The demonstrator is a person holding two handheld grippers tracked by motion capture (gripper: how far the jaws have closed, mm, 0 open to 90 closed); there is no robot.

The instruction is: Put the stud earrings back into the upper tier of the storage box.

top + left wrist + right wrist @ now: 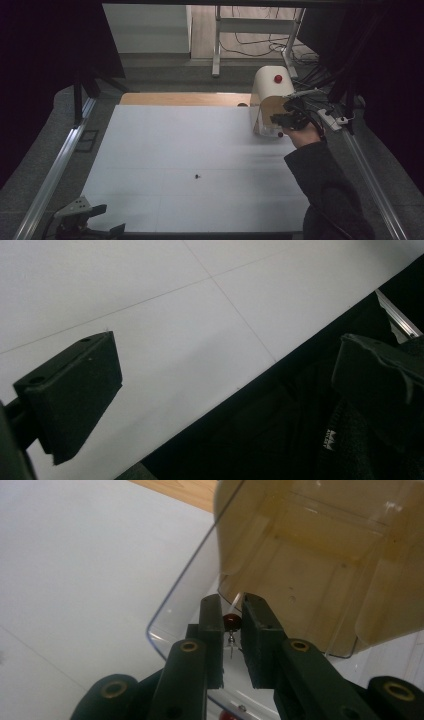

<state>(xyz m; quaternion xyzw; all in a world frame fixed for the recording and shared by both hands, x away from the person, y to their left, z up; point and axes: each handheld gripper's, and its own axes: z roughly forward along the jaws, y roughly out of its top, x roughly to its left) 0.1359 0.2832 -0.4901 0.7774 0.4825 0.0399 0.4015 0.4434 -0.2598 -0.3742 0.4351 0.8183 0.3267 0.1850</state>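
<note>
A cream box point(266, 89) with a rounded top and a red knob point(278, 78) stands at the far right of the white mat point(175, 140). Its clear lid point(186, 596) is swung open, and the cream inside point(320, 560) shows. In the right gripper view, my right gripper point(232, 611) is shut on a small dark red knob point(230, 621) fixed to the clear lid by a screw. From above, the right gripper point(281, 120) sits at the box's open front. My left gripper point(111, 219) rests at the mat's near left corner, and in its own view the left gripper point(225, 345) is open and holds nothing.
A tiny dark speck point(197, 176) lies near the middle of the mat. A strip of wooden tabletop point(180, 98) shows behind the mat. Metal rails point(55, 170) run along both sides. Another red knob point(227, 715) shows below the jaws.
</note>
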